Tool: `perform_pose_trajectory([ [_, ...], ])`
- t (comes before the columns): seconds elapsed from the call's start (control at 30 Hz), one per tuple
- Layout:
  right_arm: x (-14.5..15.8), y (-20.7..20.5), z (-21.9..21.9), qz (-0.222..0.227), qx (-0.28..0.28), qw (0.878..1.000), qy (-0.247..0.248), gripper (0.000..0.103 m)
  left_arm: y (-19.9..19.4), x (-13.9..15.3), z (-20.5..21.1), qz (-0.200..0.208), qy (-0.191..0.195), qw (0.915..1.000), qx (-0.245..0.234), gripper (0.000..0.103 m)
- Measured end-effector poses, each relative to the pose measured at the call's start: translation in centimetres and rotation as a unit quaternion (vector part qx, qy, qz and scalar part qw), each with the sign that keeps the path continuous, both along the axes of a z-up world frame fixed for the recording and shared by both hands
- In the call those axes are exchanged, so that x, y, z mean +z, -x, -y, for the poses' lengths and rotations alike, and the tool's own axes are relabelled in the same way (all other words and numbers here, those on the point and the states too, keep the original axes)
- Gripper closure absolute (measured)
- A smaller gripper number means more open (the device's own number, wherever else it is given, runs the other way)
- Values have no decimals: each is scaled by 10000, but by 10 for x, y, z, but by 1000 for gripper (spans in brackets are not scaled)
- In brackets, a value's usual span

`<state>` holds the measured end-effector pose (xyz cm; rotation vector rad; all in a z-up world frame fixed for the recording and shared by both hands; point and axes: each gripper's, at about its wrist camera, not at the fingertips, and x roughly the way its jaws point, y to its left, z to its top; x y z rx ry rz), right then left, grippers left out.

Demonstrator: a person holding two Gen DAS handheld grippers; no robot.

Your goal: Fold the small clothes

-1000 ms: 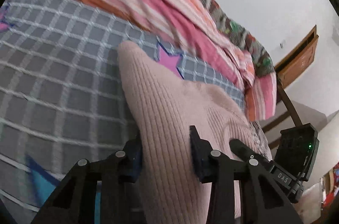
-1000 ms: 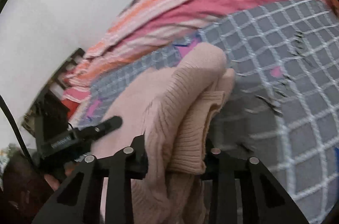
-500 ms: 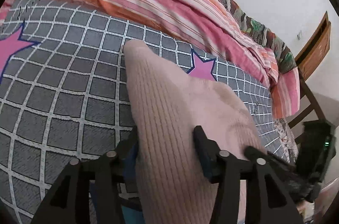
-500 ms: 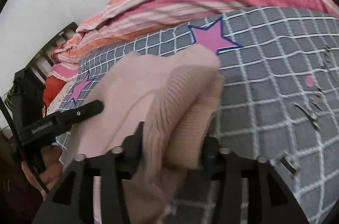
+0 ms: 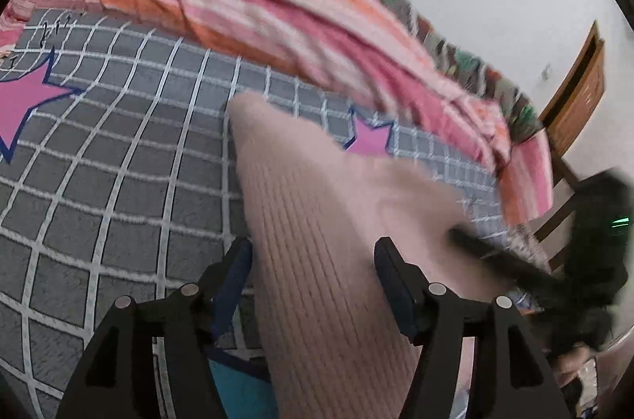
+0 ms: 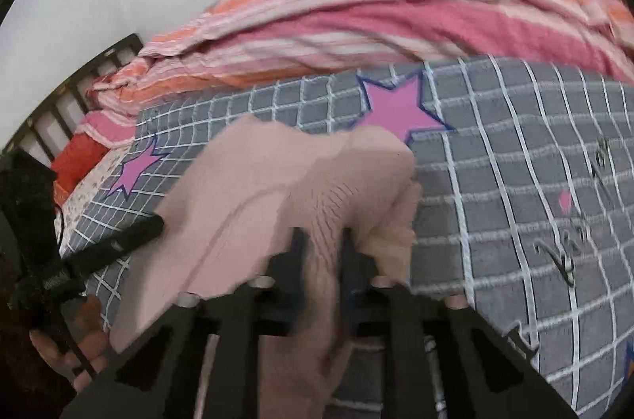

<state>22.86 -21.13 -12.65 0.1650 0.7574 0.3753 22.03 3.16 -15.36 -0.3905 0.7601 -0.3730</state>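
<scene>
A pale pink ribbed knit garment [image 5: 317, 220] lies on the grey checked bedspread [image 5: 119, 181]. In the left wrist view the fabric runs between the fingers of my left gripper [image 5: 313, 252], whose jaws stand wide apart with a gap to the cloth on the left side. In the right wrist view my right gripper [image 6: 323, 244] is pinched tight on a bunched fold of the same garment [image 6: 277, 181]. The right gripper [image 5: 507, 264] also shows in the left wrist view, and the left gripper [image 6: 115, 240] shows in the right wrist view.
A pink and orange striped quilt [image 5: 277, 18] is heaped along the far side of the bed [image 6: 396, 18]. Pink stars mark the bedspread [image 6: 400, 110]. A wooden door frame [image 5: 574, 102] stands at the right, a dark slatted headboard [image 6: 59, 110] at the left.
My left gripper's jaws have spread apart from the fabric. My right gripper's jaws have closed much tighter on the bunched fold. Both views have shifted over the bed.
</scene>
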Motion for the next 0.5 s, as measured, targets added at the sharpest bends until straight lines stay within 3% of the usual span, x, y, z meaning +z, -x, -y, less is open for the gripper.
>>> perform_pose_trajectory([
  [0.13,27,35,17,871,199,9945,-538,91,2,0,0,21,136,9999,-103,38],
  [0.2,13,36,25,645,-27,9971,-393,91,3,0,4,18,58,9999,-149,38],
  [0.27,-23,23,31,-89,-342,9990,-269,91,4,0,10,-8,-9,9997,-260,38],
  [0.3,-33,21,35,-214,-451,9983,-315,89,5,0,12,3,-63,9996,-265,38],
  [0.37,-32,24,40,-117,-521,9978,-404,85,7,3,13,65,-224,9996,-177,38],
  [0.5,-19,18,34,0,-524,9986,-45,74,7,8,13,115,-457,9989,35,38],
])
